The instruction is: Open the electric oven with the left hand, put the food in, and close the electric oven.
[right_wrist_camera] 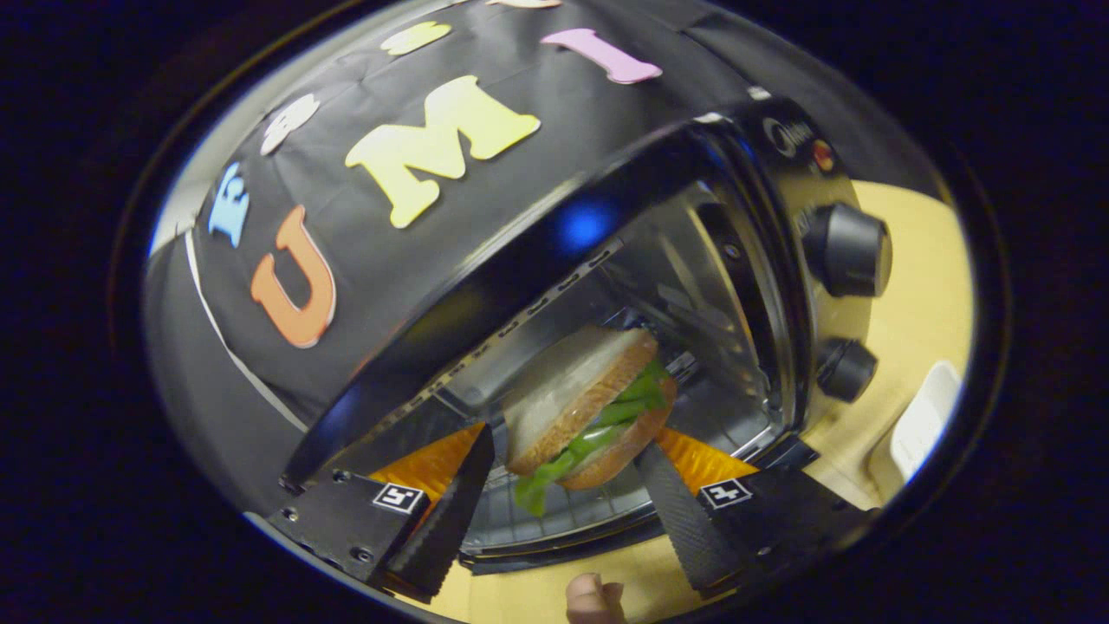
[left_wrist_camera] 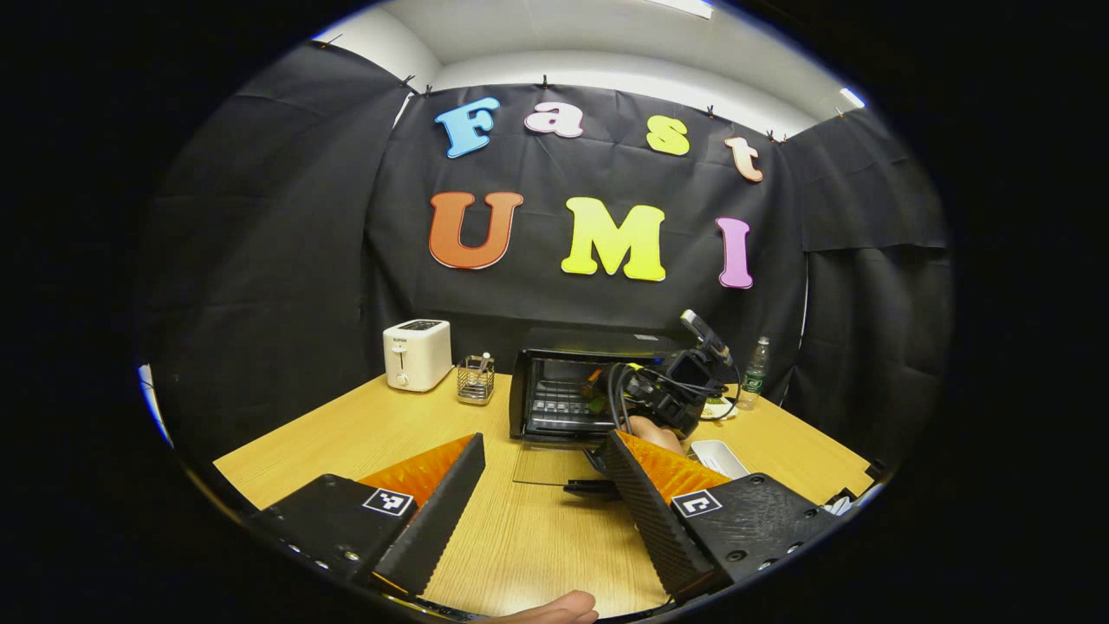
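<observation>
The black electric oven [left_wrist_camera: 554, 347] stands at the back of the wooden table [left_wrist_camera: 346, 433], its glass door [left_wrist_camera: 554, 464] folded down flat. A sandwich [right_wrist_camera: 580, 390] of toasted bread and lettuce lies tilted on the wire rack [right_wrist_camera: 554, 511] inside. My right gripper [right_wrist_camera: 567, 442] is open in the oven mouth, one finger on each side of the sandwich's near end. In the left gripper view a hand [left_wrist_camera: 654, 431] holds the right gripper [left_wrist_camera: 606, 399] at the oven opening. My left gripper [left_wrist_camera: 544, 440] hangs open above the table in front of the door, holding nothing.
A white toaster [left_wrist_camera: 418, 354] and a wire basket [left_wrist_camera: 476, 380] stand left of the oven. A bottle [left_wrist_camera: 754, 373] stands to its right, and a white tray [left_wrist_camera: 719, 455] lies near the door. Two knobs [right_wrist_camera: 849, 251] sit on the oven's control panel.
</observation>
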`<action>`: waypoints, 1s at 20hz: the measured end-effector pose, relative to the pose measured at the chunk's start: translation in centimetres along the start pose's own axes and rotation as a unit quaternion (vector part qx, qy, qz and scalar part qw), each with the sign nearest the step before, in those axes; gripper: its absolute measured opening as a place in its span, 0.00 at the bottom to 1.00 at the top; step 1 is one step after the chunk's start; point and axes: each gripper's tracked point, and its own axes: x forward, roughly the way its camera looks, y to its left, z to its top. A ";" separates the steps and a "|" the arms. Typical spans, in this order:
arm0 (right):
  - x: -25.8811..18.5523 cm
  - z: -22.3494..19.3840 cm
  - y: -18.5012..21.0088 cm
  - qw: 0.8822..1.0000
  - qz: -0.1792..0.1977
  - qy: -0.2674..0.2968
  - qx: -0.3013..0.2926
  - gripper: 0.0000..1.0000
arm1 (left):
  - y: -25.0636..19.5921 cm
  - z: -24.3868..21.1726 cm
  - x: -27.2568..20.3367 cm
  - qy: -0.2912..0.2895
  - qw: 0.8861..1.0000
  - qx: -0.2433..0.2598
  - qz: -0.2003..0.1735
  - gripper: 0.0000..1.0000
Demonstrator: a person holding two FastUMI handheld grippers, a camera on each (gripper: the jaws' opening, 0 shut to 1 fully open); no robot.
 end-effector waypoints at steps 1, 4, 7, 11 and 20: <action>0.0 0.0 -0.1 1.000 -0.009 0.000 -0.028 0.95 | 0.1 -0.1 -0.2 0.001 1.000 -0.001 0.002 0.92; 0.0 -0.7 0.4 0.996 -0.024 0.020 -0.086 1.00 | 0.6 -0.2 -0.6 0.004 1.000 -0.003 0.008 0.93; -0.2 -1.7 -0.1 0.986 -0.045 0.053 -0.149 0.96 | 0.3 0.1 -0.9 0.002 1.000 0.001 0.009 0.93; -0.7 -2.9 -0.2 0.974 -0.053 0.108 -0.191 0.96 | -0.1 0.2 -1.5 0.002 1.000 0.011 0.009 0.93; -4.2 -3.0 -0.7 0.936 -0.053 0.205 -0.282 1.00 | -0.1 0.2 -3.1 0.012 1.000 0.003 0.016 0.92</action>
